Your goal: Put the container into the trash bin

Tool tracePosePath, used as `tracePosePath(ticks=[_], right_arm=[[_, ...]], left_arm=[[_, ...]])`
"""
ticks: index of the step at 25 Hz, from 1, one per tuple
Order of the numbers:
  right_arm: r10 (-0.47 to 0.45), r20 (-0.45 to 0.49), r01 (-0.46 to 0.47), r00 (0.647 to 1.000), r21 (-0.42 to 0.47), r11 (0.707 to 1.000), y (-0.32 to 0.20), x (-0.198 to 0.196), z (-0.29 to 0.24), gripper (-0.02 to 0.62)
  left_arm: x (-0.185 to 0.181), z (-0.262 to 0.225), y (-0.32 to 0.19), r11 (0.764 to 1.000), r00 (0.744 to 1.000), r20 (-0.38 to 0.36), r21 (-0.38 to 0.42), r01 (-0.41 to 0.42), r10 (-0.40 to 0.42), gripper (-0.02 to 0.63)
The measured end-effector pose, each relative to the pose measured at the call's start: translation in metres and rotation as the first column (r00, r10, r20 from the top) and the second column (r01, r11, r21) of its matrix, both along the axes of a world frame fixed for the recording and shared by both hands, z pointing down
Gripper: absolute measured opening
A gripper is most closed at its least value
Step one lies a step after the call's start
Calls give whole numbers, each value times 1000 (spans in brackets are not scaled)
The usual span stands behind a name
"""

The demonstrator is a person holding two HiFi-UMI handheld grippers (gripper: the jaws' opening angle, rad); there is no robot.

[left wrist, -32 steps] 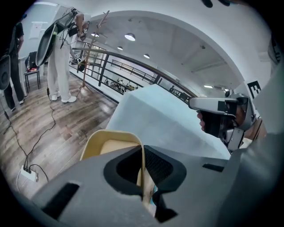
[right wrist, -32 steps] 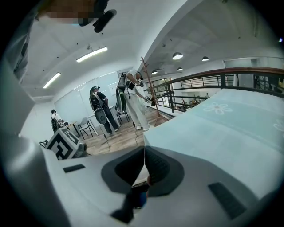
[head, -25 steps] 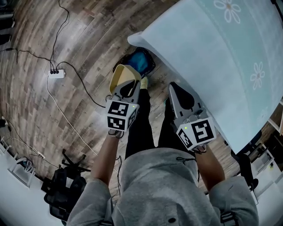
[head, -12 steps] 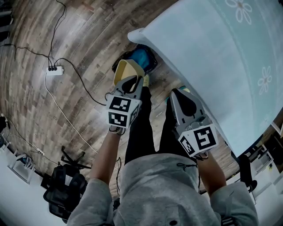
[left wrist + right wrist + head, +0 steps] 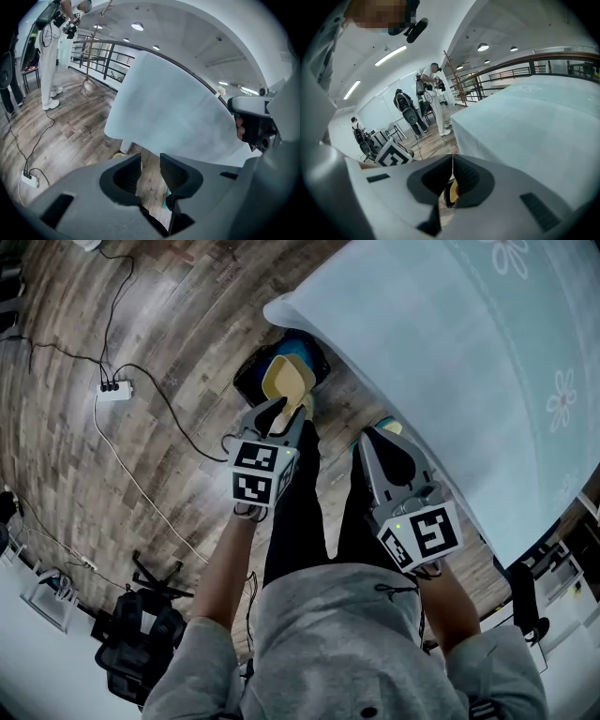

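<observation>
**Three cameras around one desk corner**

The head view looks steeply down past the person (image 5: 347, 643) onto the left gripper (image 5: 279, 412), the right gripper (image 5: 375, 432), the floor (image 5: 178, 343) and the desk (image 5: 450, 371) corner. The left gripper view sits close behind its opening jaws, which have nothing between them, and faces the floor under that same corner. The right gripper view looks more level across the desk top, with the left gripper's marker cube (image 5: 393, 157) at its lower left.

The trash bin (image 5: 249, 379) is partly hidden under the tablecloth (image 5: 450, 362), and seemingly behind the container (image 5: 286, 379).
</observation>
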State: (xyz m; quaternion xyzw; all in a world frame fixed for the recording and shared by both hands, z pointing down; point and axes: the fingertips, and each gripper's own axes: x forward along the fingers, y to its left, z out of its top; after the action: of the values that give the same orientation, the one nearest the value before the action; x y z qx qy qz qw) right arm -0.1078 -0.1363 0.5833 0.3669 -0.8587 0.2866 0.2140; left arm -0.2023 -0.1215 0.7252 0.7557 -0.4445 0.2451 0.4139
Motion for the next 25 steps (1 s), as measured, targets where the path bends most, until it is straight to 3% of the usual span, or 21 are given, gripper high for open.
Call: tracePosePath(ticks=[9,17,25], right_arm=[[30,-9,-30,999,17,999,2,11,-8,28],[51,-18,-49,999,99,994,-13,21,-43,28],[101,48,-108,994,170,979,-45,32,-102,28]], left_arm=[[8,-11,5,1000,1000,-12,10,-28,28,130],[7,-56,-2,998,1000,4,58,-24,24,118],[2,-133,-32,978,998,66,208,0,-14,20]])
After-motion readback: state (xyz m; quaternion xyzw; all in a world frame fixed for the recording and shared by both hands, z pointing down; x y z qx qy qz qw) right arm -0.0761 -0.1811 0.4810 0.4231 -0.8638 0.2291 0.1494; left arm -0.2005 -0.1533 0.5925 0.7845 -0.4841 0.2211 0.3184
